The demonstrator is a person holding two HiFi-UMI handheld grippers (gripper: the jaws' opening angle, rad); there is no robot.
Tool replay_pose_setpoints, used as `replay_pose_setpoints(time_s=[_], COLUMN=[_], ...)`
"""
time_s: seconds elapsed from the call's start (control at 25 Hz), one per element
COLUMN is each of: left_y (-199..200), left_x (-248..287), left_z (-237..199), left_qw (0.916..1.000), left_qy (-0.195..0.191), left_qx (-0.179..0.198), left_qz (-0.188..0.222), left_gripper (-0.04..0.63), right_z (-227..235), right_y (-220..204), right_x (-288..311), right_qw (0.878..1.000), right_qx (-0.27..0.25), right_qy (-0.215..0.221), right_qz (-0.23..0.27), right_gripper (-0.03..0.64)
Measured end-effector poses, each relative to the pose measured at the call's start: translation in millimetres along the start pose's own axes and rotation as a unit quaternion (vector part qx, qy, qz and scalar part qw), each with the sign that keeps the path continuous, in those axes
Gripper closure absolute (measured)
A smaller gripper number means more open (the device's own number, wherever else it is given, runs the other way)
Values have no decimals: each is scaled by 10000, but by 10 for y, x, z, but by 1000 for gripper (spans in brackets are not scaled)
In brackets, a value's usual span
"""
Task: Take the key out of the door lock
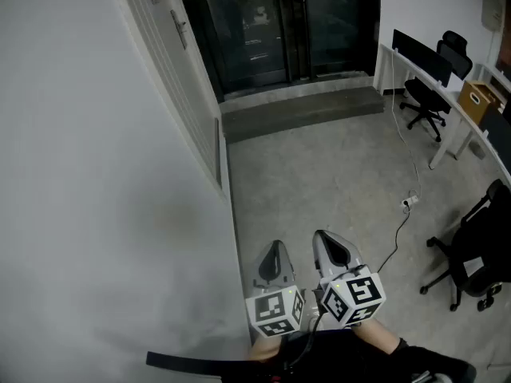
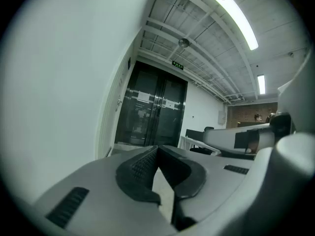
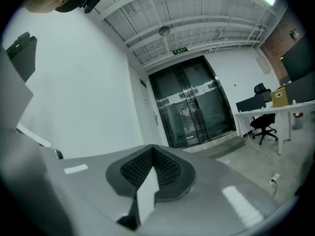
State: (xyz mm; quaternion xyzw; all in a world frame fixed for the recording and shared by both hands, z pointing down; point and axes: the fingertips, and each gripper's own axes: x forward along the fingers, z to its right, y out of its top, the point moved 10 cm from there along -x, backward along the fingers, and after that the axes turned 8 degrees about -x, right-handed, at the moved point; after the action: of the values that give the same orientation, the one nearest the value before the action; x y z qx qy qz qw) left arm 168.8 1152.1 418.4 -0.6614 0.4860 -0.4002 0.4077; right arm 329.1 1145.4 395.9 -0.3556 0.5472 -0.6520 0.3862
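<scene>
A white door (image 1: pixel 172 62) stands in the wall far ahead on the left, and its lever handle (image 1: pixel 182 30) sticks out. The handle also shows small in the left gripper view (image 2: pixel 119 101) and in the right gripper view (image 3: pixel 156 118). No key can be made out at this distance. My left gripper (image 1: pixel 274 250) and right gripper (image 1: pixel 323 238) are side by side low in the head view, close to the white wall (image 1: pixel 96 214) and pointing along the corridor. Both are shut with nothing between the pads: left gripper (image 2: pixel 157 149), right gripper (image 3: pixel 153 149).
Dark glass double doors (image 1: pixel 263 22) close the corridor's end, behind a low concrete step (image 1: pixel 303 106). White desks with black office chairs (image 1: pixel 423 102) and a cardboard box (image 1: pixel 479 98) line the right side. A cable and socket strip (image 1: pixel 409 203) lie on the floor, near another chair (image 1: pixel 479 254).
</scene>
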Motion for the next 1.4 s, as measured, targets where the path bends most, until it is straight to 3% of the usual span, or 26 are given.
replay_pose_setpoints(time_s=[0.68, 1.16, 1.4], left_y=[-37, -125, -200], left_x=[-45, -67, 143], left_z=[-104, -402, -491], left_qw=[9999, 9970, 9965], left_qy=[-40, -98, -105], left_qx=[-3, -223, -228], left_qz=[-105, -740, -800], left_gripper=[595, 595, 595], right_z=[-50, -283, -196], right_y=[-96, -151, -290], right_x=[14, 142, 322], right_qw=[9998, 9994, 9989], right_qx=[116, 47, 103], right_qy=[-153, -279, -341], right_qz=[-83, -183, -298], right_gripper=[617, 617, 616])
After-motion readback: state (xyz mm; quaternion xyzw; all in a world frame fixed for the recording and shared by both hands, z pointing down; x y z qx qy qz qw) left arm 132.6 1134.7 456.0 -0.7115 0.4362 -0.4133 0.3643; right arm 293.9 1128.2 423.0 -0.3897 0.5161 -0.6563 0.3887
